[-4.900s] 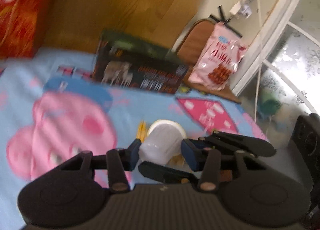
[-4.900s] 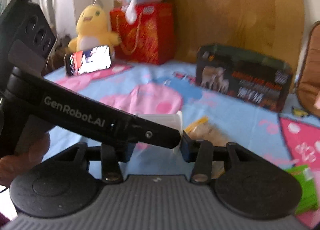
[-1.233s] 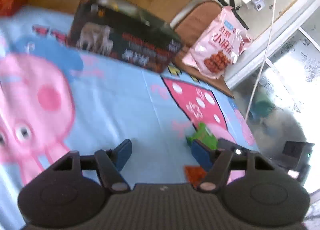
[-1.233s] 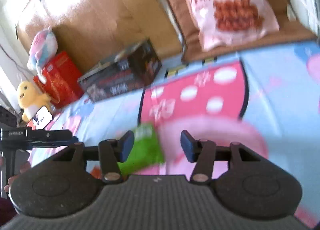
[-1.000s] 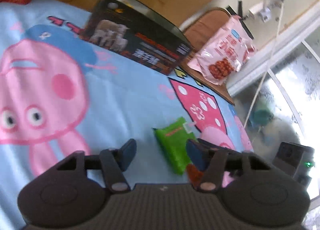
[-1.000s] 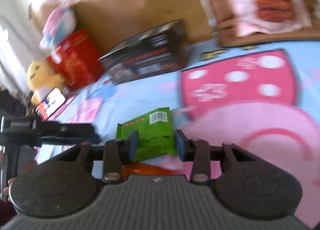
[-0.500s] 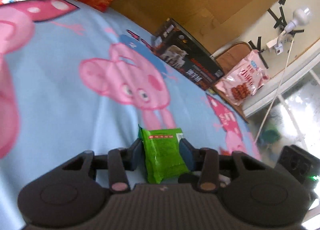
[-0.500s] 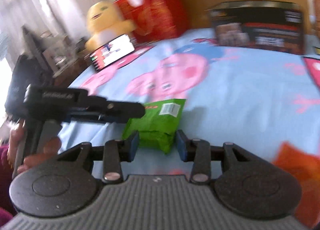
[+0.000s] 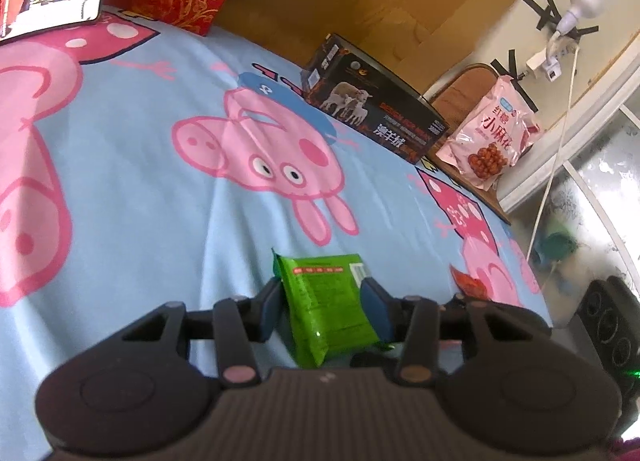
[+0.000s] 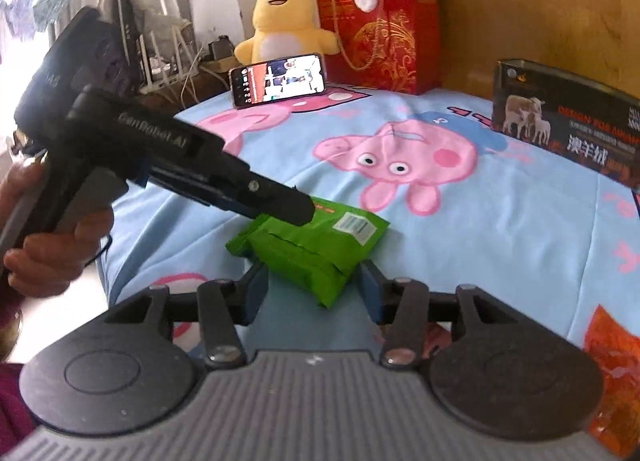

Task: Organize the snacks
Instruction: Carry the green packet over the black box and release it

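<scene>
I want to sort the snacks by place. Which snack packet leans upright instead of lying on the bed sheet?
The pink plastic snack bag with red balls printed on it: it leans at the brown cushion. The green foil packet and orange packet lie low.

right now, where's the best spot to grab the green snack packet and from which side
Take the green snack packet across its narrow width, with a pad on each long edge, coming in along its length from a short sealed end. It is a flat, soft pillow pack, and only its narrow side fits between the fingers. The left gripper clamps it this way.
</scene>
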Available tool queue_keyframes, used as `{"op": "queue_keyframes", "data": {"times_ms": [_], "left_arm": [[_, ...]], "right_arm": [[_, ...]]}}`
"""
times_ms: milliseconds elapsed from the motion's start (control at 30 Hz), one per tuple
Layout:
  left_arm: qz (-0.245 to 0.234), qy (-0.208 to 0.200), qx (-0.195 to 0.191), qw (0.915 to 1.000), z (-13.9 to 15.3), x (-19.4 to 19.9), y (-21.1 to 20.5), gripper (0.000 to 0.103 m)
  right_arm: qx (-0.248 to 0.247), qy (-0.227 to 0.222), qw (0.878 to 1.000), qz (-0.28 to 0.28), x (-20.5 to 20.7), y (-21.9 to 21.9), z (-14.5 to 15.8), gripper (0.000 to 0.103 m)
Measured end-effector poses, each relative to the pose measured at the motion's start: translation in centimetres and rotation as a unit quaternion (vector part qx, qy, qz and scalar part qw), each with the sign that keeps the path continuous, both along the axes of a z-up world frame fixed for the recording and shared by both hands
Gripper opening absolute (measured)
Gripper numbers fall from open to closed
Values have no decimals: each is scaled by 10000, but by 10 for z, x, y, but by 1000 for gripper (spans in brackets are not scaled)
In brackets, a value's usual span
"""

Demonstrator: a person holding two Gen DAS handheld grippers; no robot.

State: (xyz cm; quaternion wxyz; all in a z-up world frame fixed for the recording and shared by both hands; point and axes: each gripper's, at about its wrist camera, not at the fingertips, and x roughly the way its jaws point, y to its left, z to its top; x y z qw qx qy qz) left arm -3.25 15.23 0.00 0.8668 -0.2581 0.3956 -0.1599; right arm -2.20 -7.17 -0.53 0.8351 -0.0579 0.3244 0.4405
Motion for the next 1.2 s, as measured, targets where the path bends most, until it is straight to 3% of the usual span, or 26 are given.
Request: {"op": "queue_keyframes", "data": {"times_ms": [67,367,567,733,867,1000,1200], "left_arm": [[12,-31,76,10000,1,0,-5,42],[-219,-362,16,9991,32,34,-24,42],[-545,-683,93,9961,70,100,-50,42],[-591,-909,83,9941,94,174,-73,42],[-565,-869,37,9946,93,234,-87,43],[-397,-746,195,9962,77,282,-104,47],[-145,-640,685,9955,58,289,-117,51]], "right_arm": [[-46,-58,9999,-85,-4,-2,0,37],[148,-443,9980,-434,-1,-19,19,36],[129,-722,9935,-873,35,-36,43,36],[36,-1179,9856,-1212,89,-51,75,35],[-38,-1286,9809,-1457,141,-59,87,35],[-267,-1298,9765,-1700,187,-58,78,36],[-419,-1098,9687,-2186,226,-67,57,41]]}}
